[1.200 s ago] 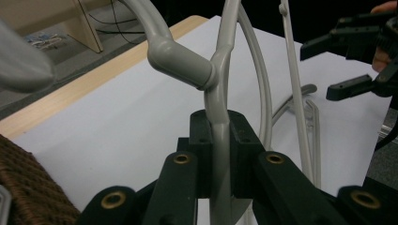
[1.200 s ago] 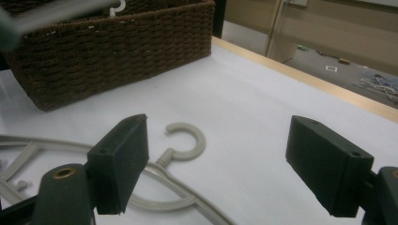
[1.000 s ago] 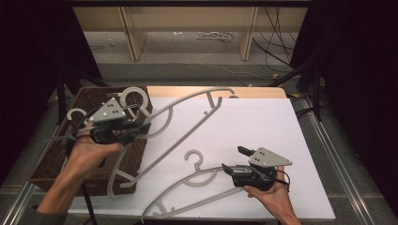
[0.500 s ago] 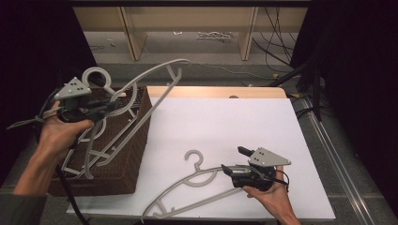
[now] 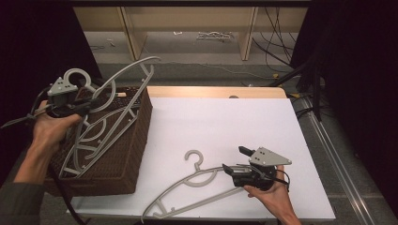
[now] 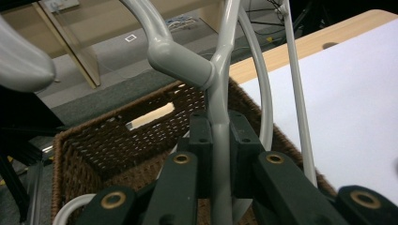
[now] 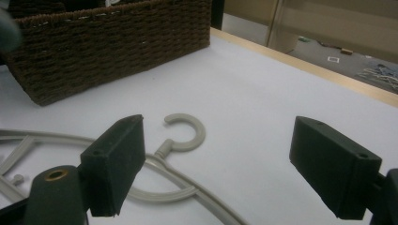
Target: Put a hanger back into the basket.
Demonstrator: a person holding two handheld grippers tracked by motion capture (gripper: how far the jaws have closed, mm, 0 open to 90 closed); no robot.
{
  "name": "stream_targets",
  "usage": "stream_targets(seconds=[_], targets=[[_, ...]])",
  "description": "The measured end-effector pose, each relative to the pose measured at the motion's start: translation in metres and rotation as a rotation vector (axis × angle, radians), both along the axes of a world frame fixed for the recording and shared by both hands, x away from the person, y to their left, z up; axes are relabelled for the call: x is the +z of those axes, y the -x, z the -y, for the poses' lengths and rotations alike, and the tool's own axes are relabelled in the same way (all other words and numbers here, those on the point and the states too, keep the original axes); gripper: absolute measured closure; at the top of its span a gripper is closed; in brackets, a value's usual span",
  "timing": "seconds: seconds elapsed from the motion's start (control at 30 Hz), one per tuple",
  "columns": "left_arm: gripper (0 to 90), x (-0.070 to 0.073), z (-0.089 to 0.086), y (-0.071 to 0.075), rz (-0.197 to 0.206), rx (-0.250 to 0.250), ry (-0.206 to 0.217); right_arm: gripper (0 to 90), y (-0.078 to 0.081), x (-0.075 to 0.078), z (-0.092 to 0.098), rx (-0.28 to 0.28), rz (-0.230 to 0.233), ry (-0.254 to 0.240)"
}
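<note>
Grey hanger, clamped in the left tongs, now hangs over the basket, moved off the table, while the right tongs gape above another hanger.

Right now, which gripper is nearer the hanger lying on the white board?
Right. The right gripper is open at the flat hanger's shoulder; the left gripper is over the basket, clamping another hanger.

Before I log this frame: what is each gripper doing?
Left gripper: shut on the grey hanger over the basket.
Right gripper: open, holding nothing.
</note>
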State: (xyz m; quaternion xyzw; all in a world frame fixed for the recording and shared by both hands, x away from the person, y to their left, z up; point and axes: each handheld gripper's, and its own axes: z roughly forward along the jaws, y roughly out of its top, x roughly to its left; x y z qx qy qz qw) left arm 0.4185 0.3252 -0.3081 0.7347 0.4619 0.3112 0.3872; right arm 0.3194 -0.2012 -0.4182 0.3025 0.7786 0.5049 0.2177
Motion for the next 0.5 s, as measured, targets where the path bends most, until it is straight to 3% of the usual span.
stream_targets(seconds=[0.23, 0.5], targets=[[82.0, -0.019, -0.026, 0.000, 0.006, 0.062, 0.000, 20.1, -0.001, -0.002, 0.000, -0.004, 0.007, 0.001], [82.0, -0.039, -0.044, 0.006, -0.017, 0.084, -0.049, 20.1, -0.001, -0.003, 0.000, -0.007, 0.005, 0.005]])
